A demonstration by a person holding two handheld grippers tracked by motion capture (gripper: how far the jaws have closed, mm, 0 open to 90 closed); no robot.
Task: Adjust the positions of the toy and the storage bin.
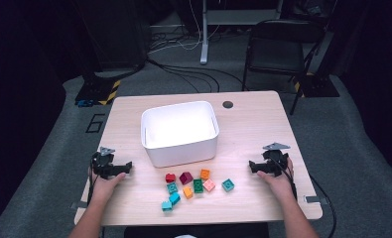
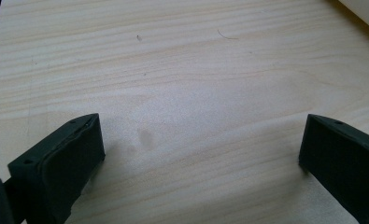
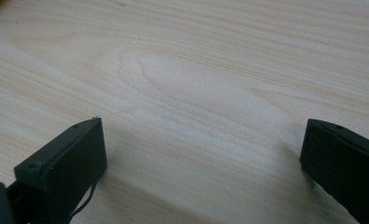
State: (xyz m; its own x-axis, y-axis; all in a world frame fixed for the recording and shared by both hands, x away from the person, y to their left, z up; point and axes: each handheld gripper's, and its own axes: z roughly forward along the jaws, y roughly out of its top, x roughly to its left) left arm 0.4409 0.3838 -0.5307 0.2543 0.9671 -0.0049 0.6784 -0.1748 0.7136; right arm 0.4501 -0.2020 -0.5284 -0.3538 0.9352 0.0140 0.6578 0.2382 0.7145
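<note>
Both sitting wide apart on the table point(image 1: 253, 124): left hand-held gripper point(image 1: 118, 168) at about 8 o'clock of the white bin point(image 1: 179, 148), right hand-held gripper point(image 1: 261, 167) around 4 o'clock. Jaws spread on both, just bare wood between them. The colored blocks point(image 1: 193, 186) are clustered at 6 o'clock of the bin, between the two, untouched.

A mark point(image 1: 95, 123) perhaps reading 6, on the floor
</note>
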